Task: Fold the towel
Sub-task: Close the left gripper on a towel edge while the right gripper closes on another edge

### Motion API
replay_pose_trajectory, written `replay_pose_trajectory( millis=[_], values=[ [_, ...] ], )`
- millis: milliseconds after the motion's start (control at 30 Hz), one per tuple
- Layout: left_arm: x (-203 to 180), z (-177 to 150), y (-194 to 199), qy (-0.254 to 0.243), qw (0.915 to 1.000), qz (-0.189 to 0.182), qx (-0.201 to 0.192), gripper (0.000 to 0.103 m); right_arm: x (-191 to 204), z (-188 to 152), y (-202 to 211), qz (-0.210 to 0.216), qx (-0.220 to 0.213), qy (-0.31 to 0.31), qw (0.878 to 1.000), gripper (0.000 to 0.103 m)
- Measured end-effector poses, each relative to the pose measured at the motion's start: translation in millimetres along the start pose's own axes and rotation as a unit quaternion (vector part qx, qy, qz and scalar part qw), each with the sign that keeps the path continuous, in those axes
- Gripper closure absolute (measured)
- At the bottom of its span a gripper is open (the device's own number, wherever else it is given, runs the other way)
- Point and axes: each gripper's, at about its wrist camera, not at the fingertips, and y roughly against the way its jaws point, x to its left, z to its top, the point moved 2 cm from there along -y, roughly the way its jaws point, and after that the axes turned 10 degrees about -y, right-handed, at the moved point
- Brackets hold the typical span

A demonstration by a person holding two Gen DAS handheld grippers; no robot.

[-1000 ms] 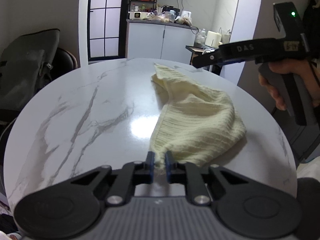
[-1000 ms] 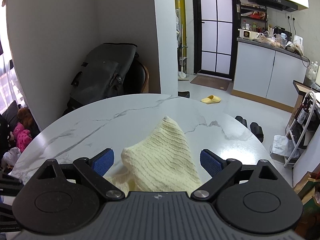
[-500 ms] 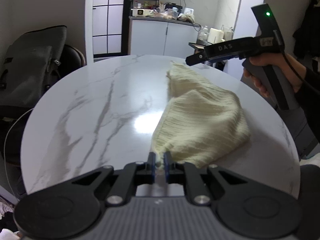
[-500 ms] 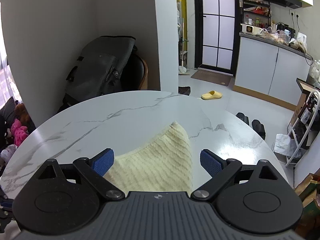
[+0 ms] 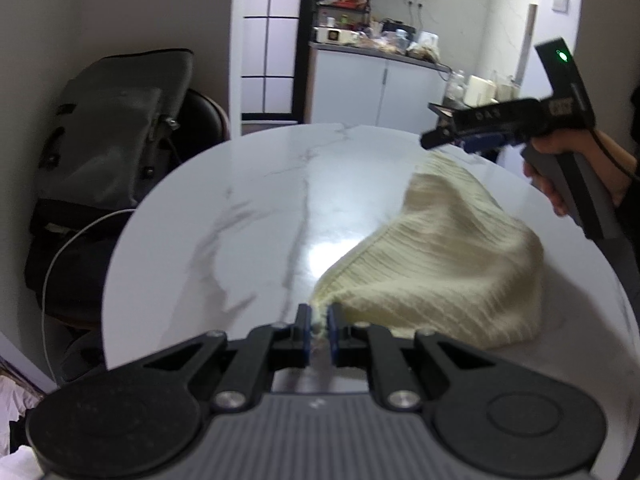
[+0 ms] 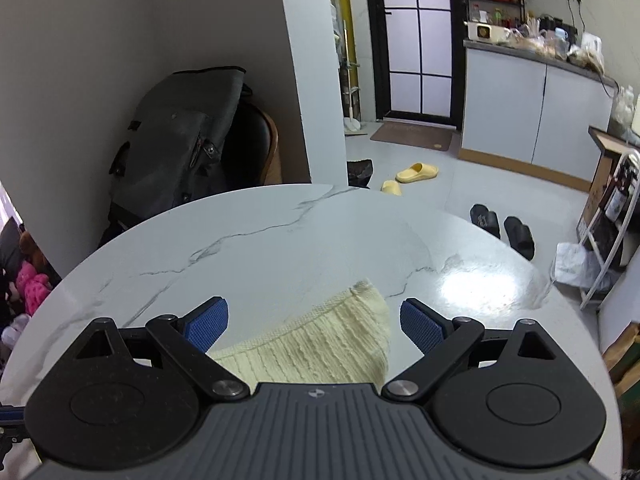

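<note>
A cream knitted towel (image 5: 436, 256) lies bunched on the round white marble table (image 5: 248, 216). My left gripper (image 5: 319, 322) is shut on the towel's near corner at the table's front edge. My right gripper (image 6: 314, 322) is open, its blue pads (image 6: 208, 322) on either side of the towel's far corner (image 6: 360, 300), a little above it. The right gripper also shows in the left wrist view (image 5: 472, 136), held by a hand over the towel's far end.
A dark backpack on a chair (image 5: 116, 140) stands behind the table at the left. Kitchen cabinets (image 6: 536, 120) are at the back. Slippers (image 6: 500, 228) and yellow sandals (image 6: 416, 172) lie on the floor beyond the table edge. A wire rack (image 6: 612, 220) stands at the right.
My left gripper has pulled the towel's corner back and to the left, still shut on it. My right gripper has drawn back along the towel and now straddles its far corner, still open.
</note>
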Motion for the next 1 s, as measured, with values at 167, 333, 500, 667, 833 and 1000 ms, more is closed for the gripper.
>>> replay_pose_trajectory(
  millis=[167, 333, 500, 667, 833, 1000],
  values=[
    [9.5, 2.0, -2.4, 0.009, 0.9998, 0.015, -0.005, 0.093, 0.9, -3.9, -4.4, 0.0, 0.004, 0.002, 1.0, 0.022],
    [9.8, 0.4, 2.7, 0.012, 0.9996, 0.023, -0.008, 0.093, 1.7, -7.8, -8.8, 0.0, 0.008, 0.003, 1.0, 0.054],
    [11.3, 0.1, 3.3, 0.015, 0.9996, 0.023, -0.01, 0.093, 2.6, -11.7, -13.2, 0.001, 0.011, 0.005, 1.0, 0.078],
    [15.3, 0.3, 3.0, 0.018, 0.9995, 0.023, -0.011, 0.093, 1.0, -9.3, -15.4, 0.004, 0.009, 0.016, 1.0, 0.087],
    [22.5, 1.6, 0.8, 0.026, 0.9991, 0.031, -0.012, 0.093, 2.7, -10.5, -5.2, 0.004, -0.007, 0.012, 1.0, 0.096],
    [23.5, 2.7, 2.0, 0.026, 0.9989, 0.036, -0.012, 0.093, 5.0, -9.8, 17.6, 0.002, -0.037, 0.01, 0.999, 0.097]
  ],
)
